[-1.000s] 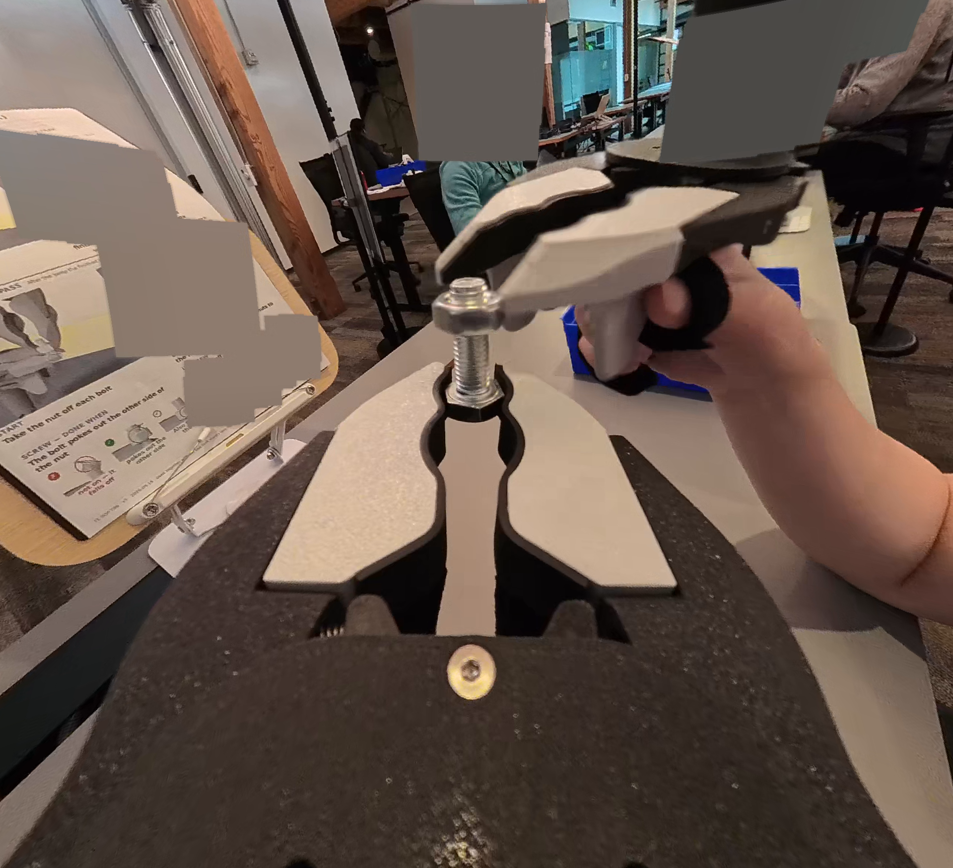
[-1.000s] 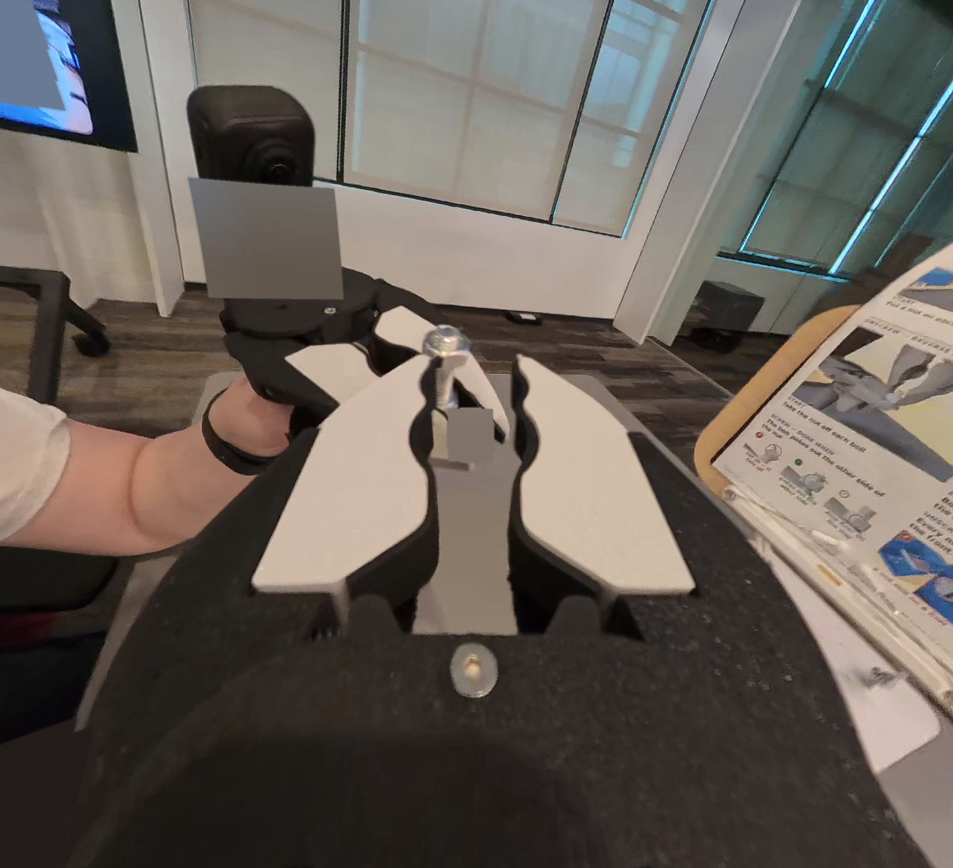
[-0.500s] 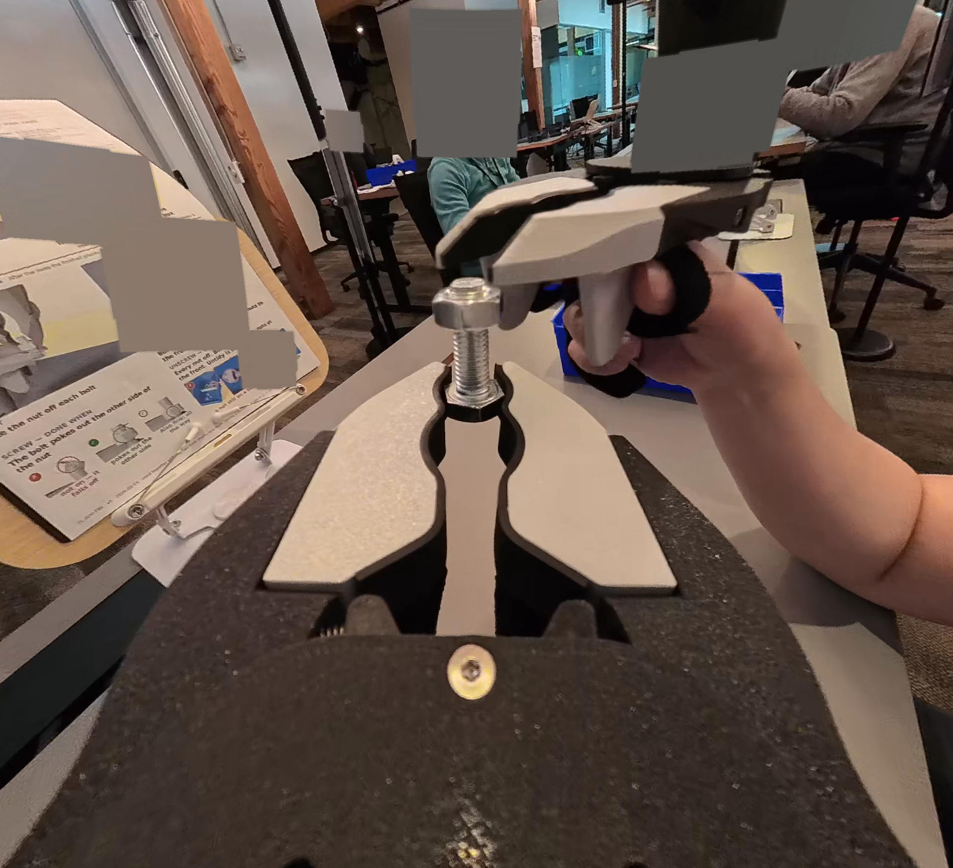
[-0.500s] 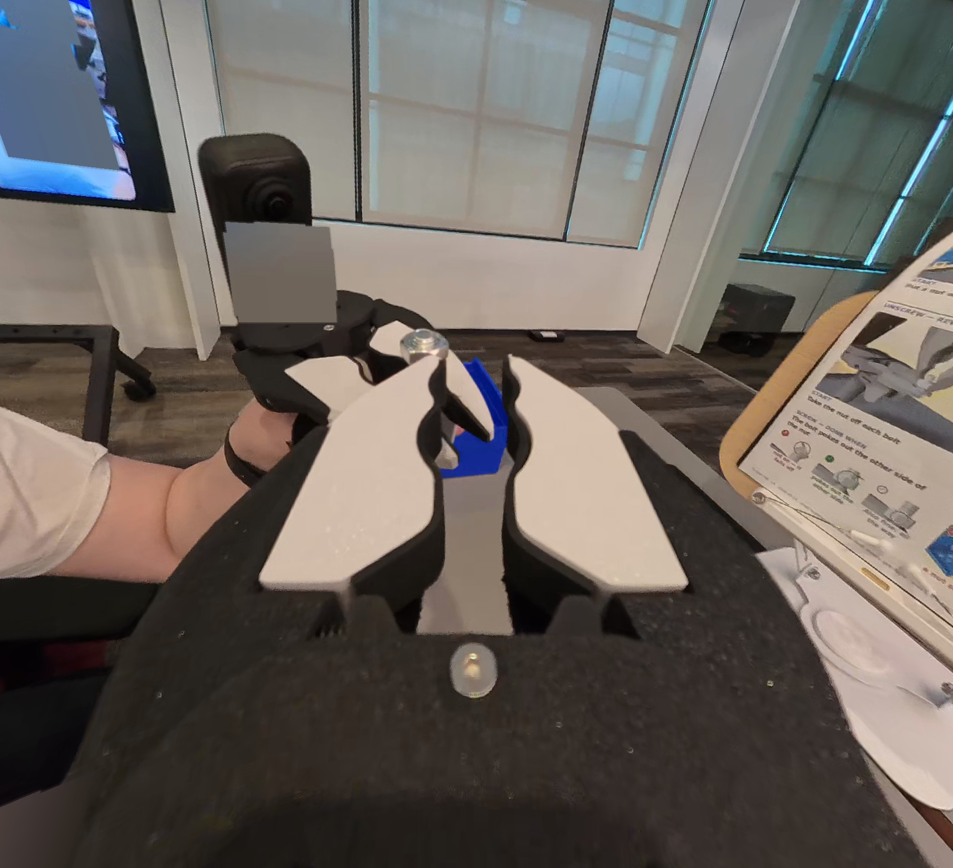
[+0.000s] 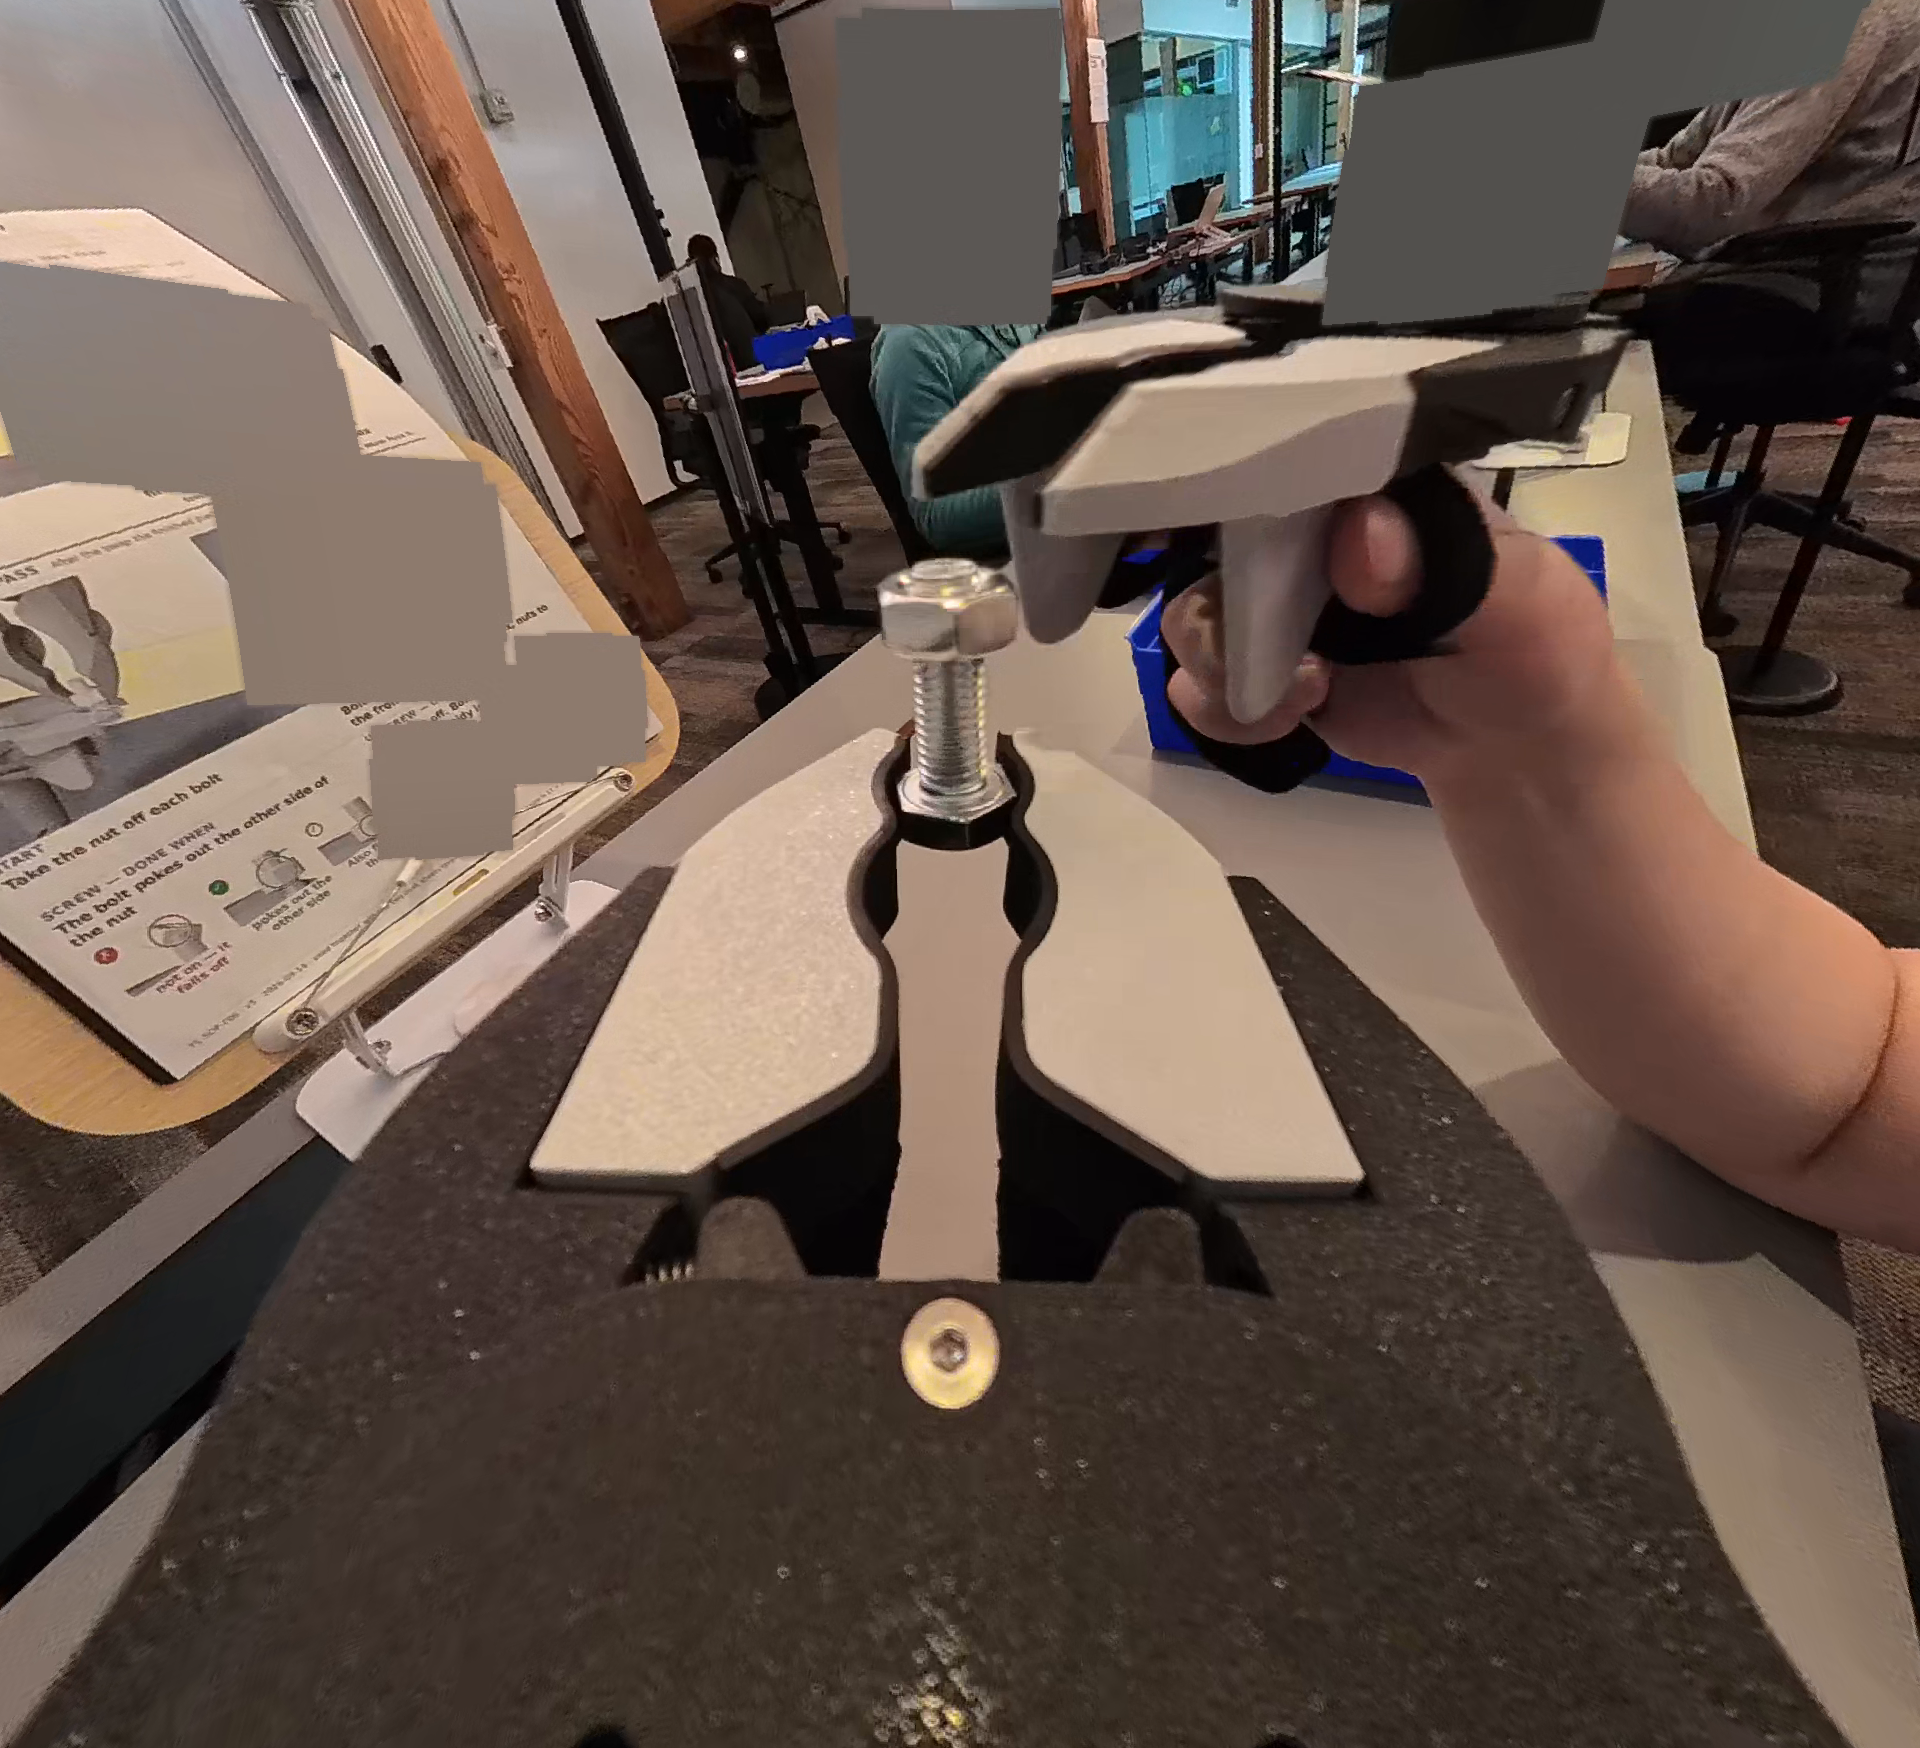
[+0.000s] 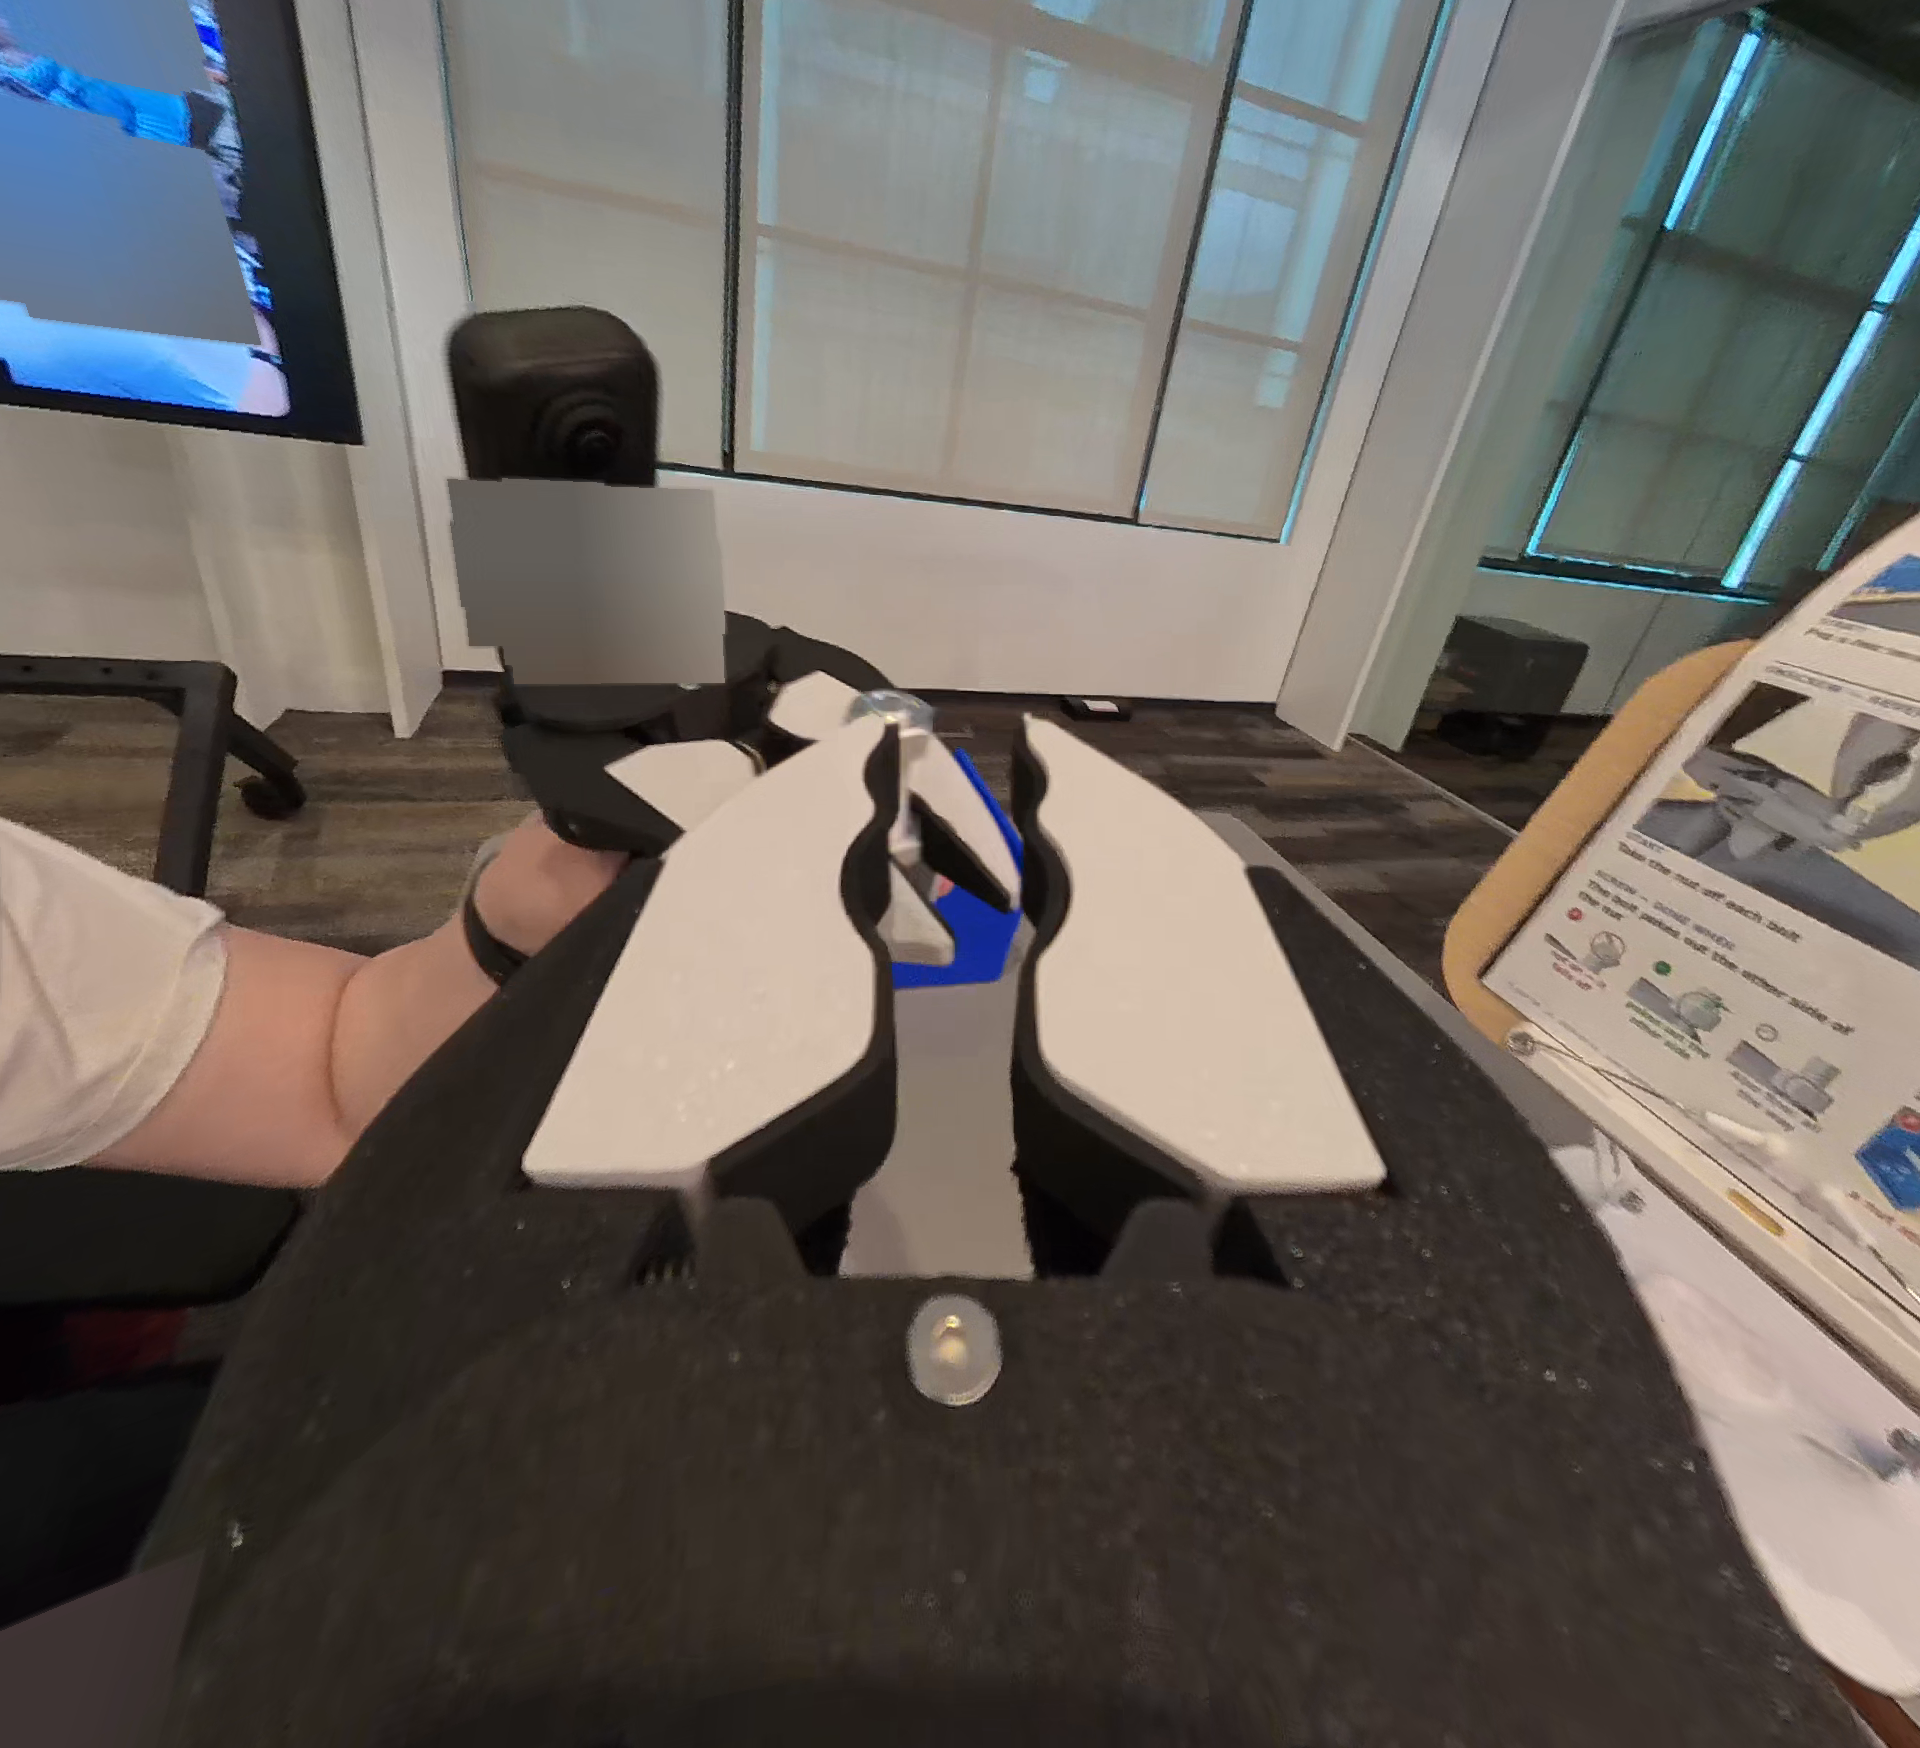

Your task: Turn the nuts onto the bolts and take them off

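**Clerk:** Moved since a second ago, one item: the right gripper (image 6: 954,730). It had its fingers against the nut (image 5: 948,612); it then stood lifted, above and to the right of it, no longer touching.

**Checker:** Holdings, largest first?

**Clerk:** Surface (image 5: 1299,825), grey, with a blue bin (image 5: 1164,711) at the back. Right gripper: fingers spread, nothing between them. Left gripper (image 5: 954,758): fingers pinching the hex head of the bolt (image 5: 948,722), which stood upright above the surface. Nut: seated at the top end of the thread, bare thread showing below it.

**Checker:** Step in hand?

**Clerk:** Judged a regrasp between turns. To do it well, the spread fingers should come back level with the nut's flats, close squarely and rotate about the bolt's axis, while the left grip holds the head steady so that the bolt does not turn with it.

**Checker:** Otherwise changed?

**Clerk:** Bolt, nut height and left grip looked as before.
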